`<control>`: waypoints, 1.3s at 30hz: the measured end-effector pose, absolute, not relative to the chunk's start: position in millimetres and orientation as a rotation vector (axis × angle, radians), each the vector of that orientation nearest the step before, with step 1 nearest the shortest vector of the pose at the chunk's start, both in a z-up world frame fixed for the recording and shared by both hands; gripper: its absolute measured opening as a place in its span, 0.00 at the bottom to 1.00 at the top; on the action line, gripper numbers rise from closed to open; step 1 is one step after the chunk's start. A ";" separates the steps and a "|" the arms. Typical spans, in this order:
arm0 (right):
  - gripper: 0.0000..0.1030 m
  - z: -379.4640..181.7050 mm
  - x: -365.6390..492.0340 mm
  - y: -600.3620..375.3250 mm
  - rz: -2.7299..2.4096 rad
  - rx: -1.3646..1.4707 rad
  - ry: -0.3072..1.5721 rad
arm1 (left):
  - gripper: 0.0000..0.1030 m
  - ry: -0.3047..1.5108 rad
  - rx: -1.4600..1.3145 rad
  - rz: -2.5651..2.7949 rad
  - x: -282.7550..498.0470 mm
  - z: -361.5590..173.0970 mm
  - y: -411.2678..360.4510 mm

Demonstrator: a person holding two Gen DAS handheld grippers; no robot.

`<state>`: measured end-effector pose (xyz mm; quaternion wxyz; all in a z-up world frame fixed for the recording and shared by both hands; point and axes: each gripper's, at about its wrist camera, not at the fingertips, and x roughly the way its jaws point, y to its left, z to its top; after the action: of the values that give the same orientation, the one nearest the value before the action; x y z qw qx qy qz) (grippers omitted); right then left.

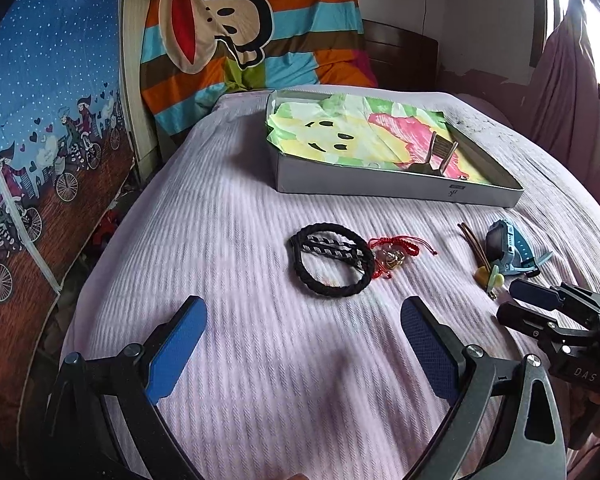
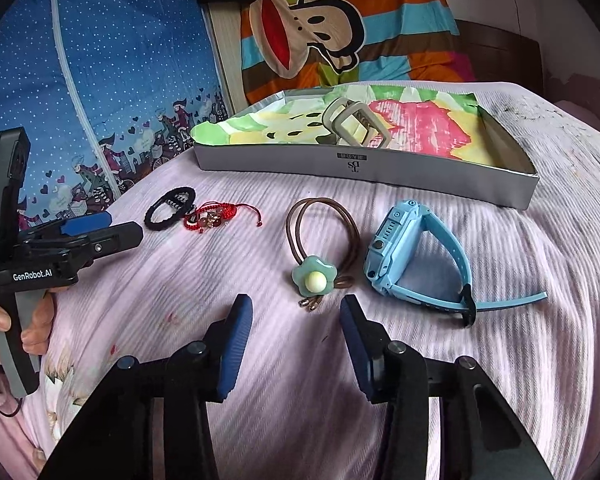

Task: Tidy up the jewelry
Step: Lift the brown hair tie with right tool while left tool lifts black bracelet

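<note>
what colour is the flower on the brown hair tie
Pale green with a cream bead; right wrist view shows the flower best.

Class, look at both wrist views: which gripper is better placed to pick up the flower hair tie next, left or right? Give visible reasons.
Right. The right gripper points straight at the flower hair tie, fingers apart just short of it. The left gripper faces the black hair ties further left.

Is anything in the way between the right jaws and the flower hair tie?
Nothing visible. The right gripper is open just short of the flower hair tie, with only bare pink bedspread between. The blue watch lies off to the side.
</note>
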<state>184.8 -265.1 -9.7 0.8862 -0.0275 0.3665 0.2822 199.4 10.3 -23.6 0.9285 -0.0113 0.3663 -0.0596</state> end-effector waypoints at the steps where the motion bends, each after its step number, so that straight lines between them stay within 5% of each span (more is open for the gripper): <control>1: 0.41 -10.2 186.5 -264.7 0.587 -0.057 0.763 | 0.92 0.754 -0.021 -0.118 202.5 -24.1 10.0; 18: 0.30 -18.6 218.8 -255.1 0.569 -0.051 0.788 | 0.85 0.764 0.020 -0.157 227.8 -34.2 -1.9; 29: 0.23 -20.1 219.1 -252.4 0.568 -0.057 0.781 | 0.39 0.727 0.029 -0.206 222.8 -37.5 -9.7; 39: 0.23 -21.3 219.6 -252.2 0.564 -0.061 0.782 | 0.19 0.734 -0.007 -0.240 220.5 -39.8 -8.4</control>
<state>219.6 -252.2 -21.3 0.8855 -0.0295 0.3762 0.2710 220.5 -8.4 -39.8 0.9264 -0.0036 0.3579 -0.1170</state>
